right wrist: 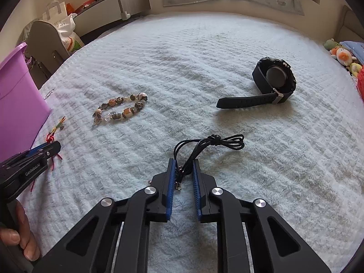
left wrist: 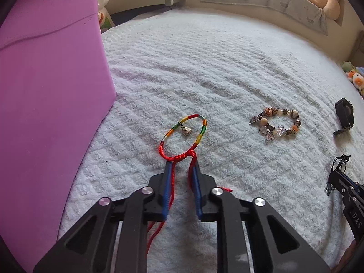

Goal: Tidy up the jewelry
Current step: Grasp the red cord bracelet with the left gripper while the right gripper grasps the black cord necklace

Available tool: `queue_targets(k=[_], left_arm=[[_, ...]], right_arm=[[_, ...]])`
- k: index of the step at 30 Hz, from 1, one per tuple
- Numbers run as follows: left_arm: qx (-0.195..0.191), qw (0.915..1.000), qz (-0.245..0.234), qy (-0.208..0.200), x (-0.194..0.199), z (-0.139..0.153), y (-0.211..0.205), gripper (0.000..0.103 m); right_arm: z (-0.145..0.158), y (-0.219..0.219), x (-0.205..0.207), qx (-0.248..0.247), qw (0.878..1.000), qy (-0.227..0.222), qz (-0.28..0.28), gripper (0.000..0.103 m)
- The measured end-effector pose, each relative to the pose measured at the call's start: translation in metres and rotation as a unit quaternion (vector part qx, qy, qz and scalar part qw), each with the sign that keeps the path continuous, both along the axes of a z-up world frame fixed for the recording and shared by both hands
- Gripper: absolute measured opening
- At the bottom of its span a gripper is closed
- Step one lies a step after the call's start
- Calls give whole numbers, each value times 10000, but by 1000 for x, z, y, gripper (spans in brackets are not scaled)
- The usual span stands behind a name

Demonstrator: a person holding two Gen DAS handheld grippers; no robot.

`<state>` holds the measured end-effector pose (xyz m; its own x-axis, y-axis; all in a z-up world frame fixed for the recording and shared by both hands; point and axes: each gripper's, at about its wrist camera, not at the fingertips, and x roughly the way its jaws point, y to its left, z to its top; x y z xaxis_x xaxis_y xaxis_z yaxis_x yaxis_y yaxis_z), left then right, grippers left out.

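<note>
In the left wrist view a rainbow-and-red braided cord bracelet with a small metal charm lies on the white blanket. My left gripper is open, its jaws standing either side of the bracelet's red tail strands. A beaded bracelet lies to the right; it also shows in the right wrist view. My right gripper is open around a black cord necklace, whose knot and loops lie just past the fingertips. A black wristwatch lies farther right.
A purple bin stands close on the left, seen also in the right wrist view. Plush toys sit at the blanket's right edge. A shopping bag and furniture stand beyond the far left edge.
</note>
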<state>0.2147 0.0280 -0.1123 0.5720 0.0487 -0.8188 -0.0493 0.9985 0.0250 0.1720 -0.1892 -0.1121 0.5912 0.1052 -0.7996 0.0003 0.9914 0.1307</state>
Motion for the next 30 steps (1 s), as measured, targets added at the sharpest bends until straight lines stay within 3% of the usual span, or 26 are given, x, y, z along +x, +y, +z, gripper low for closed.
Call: queue_targets(k=[18,30], left_arm=[[-466,9988,-153,-92,-48,29,9,3],[-670,9965,-451,-233,-86,65,1,3]], right_arm=[[13,-25,-41,703,9974,75,-169,9],[55,-25,-80,754,9967,-205,-204,9]])
